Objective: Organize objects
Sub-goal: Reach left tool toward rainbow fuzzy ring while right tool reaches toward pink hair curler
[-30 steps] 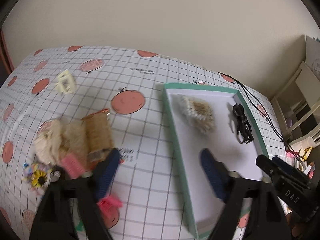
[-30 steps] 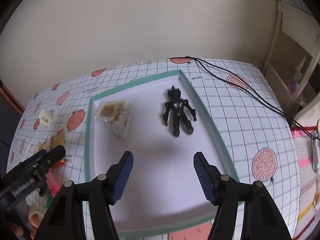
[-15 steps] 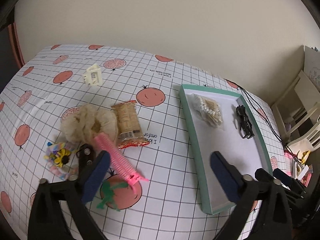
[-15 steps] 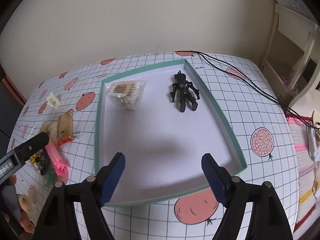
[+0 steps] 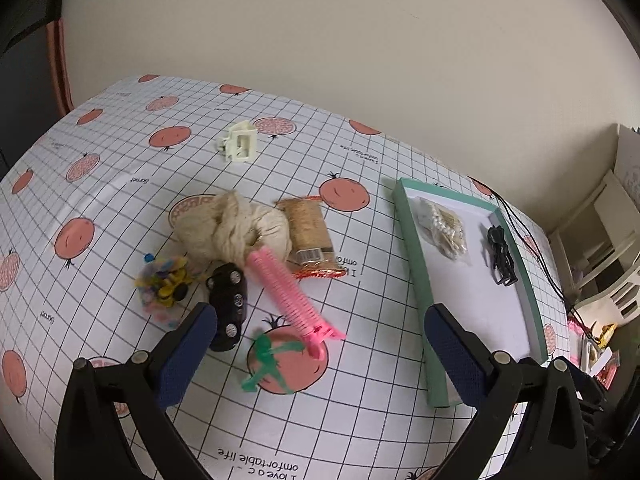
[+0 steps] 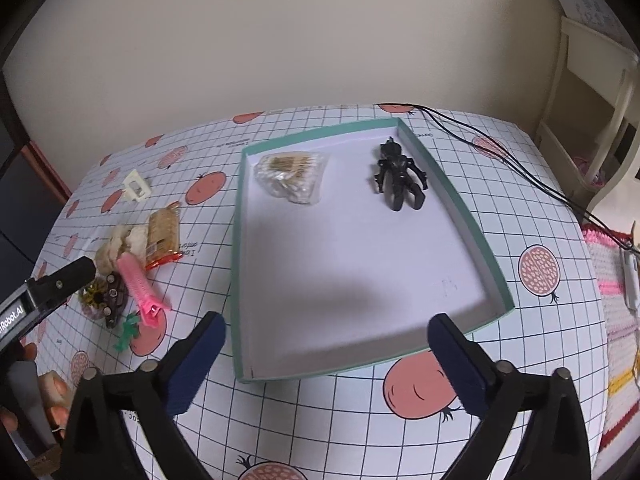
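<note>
Pulled back and up from the clutter pile, left gripper (image 5: 320, 344) empty with fingers wide, right gripper (image 6: 326, 354) likewise wide over the tray (image 6: 476, 240). Only cotton-swab bag (image 6: 290, 178) and black figure (image 6: 398, 178) inside, near its far edge; pink hair clip (image 5: 286, 288), snack pack (image 5: 310, 236) waiting left of tray.

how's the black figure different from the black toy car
The black figure lies inside the teal tray, with bare tray floor all round it; the black toy car sits out on the tablecloth, crowded against the pink comb and scrunchie. The figure is spindly, limbs splayed; the car is a compact, rounded block with pale wheels. Both are small and glossy black.
</note>
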### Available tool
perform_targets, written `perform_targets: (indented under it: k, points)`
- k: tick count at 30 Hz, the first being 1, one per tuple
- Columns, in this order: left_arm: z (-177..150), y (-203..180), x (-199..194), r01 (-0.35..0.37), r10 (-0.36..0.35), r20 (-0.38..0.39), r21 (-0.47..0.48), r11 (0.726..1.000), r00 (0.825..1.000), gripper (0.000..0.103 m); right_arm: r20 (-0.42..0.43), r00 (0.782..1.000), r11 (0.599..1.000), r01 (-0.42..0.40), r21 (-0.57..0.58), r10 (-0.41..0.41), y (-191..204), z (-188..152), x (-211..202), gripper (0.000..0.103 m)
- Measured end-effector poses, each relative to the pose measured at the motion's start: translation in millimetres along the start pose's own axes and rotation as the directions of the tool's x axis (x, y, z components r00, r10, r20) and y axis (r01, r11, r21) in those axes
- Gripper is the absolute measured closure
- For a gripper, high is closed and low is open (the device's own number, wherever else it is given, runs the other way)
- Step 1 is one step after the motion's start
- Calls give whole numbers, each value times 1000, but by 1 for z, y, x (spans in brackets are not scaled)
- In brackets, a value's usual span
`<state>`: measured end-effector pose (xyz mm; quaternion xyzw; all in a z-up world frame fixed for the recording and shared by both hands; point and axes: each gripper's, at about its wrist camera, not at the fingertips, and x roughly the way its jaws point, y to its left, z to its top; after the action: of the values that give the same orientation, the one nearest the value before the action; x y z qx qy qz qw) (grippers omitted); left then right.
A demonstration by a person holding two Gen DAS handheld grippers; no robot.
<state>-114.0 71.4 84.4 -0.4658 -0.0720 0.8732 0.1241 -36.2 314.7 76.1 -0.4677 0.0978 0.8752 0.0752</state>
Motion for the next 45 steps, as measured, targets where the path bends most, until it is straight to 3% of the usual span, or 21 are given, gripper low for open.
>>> perform_targets:
  k: [24, 36, 45]
  points:
    - [5, 38, -2, -7, 6, -18, -88, 996, 1000, 0, -3, 1000, 999, -17, -36, 17, 41, 0, 9, 0]
    - [9, 81, -5, -79, 79, -9, -158, 984, 997, 0, -10, 998, 993, -65, -96, 64, 91, -1, 19, 0]
    - [10, 107, -4, -98, 94, -29, -220, 971, 995, 0, -36, 993, 981, -115, -158, 110, 137, -6, 33, 0]
